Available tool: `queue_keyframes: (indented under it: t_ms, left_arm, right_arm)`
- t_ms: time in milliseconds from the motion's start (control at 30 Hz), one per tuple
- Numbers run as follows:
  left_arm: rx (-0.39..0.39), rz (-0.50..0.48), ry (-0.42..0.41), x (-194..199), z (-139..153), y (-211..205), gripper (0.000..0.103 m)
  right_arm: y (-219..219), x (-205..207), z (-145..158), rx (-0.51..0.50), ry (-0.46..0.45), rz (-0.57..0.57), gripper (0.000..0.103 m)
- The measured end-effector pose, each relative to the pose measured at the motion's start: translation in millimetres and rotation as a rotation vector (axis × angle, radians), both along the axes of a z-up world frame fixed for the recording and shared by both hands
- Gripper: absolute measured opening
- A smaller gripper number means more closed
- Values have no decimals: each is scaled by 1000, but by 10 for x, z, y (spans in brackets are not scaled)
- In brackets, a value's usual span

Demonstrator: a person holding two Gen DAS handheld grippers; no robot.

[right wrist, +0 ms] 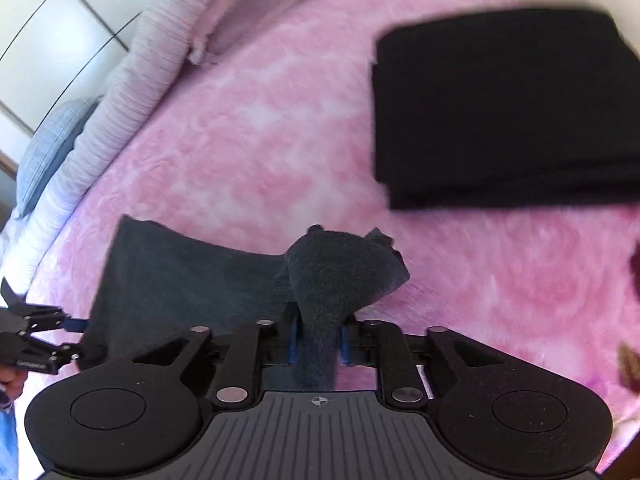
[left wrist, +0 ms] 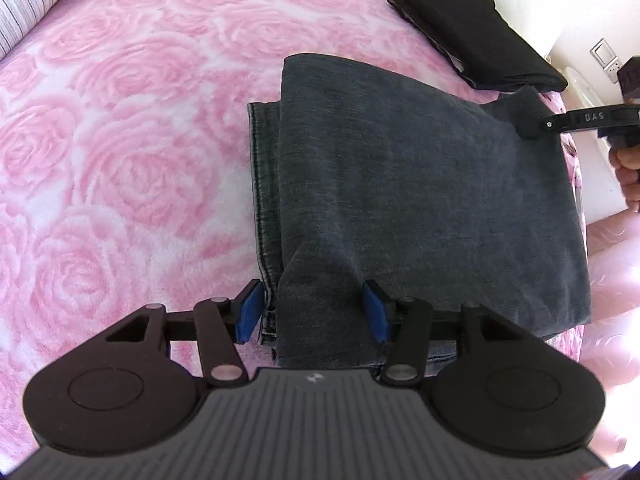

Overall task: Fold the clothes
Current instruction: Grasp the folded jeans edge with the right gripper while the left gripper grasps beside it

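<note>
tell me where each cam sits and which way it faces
Left wrist: sits on the left claw, looking down at dark jeans on the pink blanket; a hand shows.
Right wrist: sits on the right claw, shut on a jeans corner, facing the pillows.
Shared: jeans, folded black garment, blanket.

In the left wrist view the jeans (left wrist: 420,200) lie on the bed (left wrist: 120,160) at centre right, the folded garment (left wrist: 476,36) behind them at upper right, apart. The left gripper (left wrist: 312,312) straddles their near edge at lower centre; the right gripper (left wrist: 536,128) meets their far corner at right. Pillows (right wrist: 160,40) line the bed's upper left edge.
</note>
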State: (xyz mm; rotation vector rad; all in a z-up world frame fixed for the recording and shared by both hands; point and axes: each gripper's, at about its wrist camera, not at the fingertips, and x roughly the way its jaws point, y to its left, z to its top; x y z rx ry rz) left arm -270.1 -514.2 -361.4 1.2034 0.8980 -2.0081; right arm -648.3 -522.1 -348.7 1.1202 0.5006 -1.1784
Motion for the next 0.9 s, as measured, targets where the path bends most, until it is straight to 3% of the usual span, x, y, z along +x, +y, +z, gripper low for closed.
queue_keyframes:
  t_ms: [67, 100, 167, 267, 433, 533, 600, 700, 767, 867, 900]
  left_arm:
    - [3, -16, -3, 37, 55, -62, 49]
    - [7, -23, -5, 58, 74, -88, 48]
    - [27, -36, -10, 106, 87, -125, 48]
    - [62, -44, -11, 131, 36, -163, 49]
    - [50, -97, -19, -5, -126, -193, 50]
    - [46, -99, -22, -66, -183, -183, 49]
    - [45, -94, -21, -67, -172, -165, 47]
    - [49, -83, -15, -55, -109, -102, 45]
    - [64, -75, -6, -78, -60, -17, 45]
    - [61, -56, -9, -154, -43, 162, 45]
    - [44, -39, -14, -164, -53, 202, 45]
  right_arm:
    - [117, -62, 11, -4, 2, -77, 45]
    - [205, -76, 55, -13, 11, -121, 48]
    - [461, -102, 171, -30, -6, -203, 48]
    - [937, -118, 186, -13, -147, -314, 49]
    - [1721, 150, -121, 64, -301, -381, 48]
    - [1930, 322, -348, 96, -367, -411, 48]
    - [1944, 371, -420, 139, -352, -425, 30]
    - [1870, 201, -353, 160, -383, -400, 12]
    - [1803, -1, -216, 141, -372, -347, 10]
    - [1781, -318, -45, 127, -280, -349, 9]
    - [1783, -393, -33, 130, -231, -345, 4]
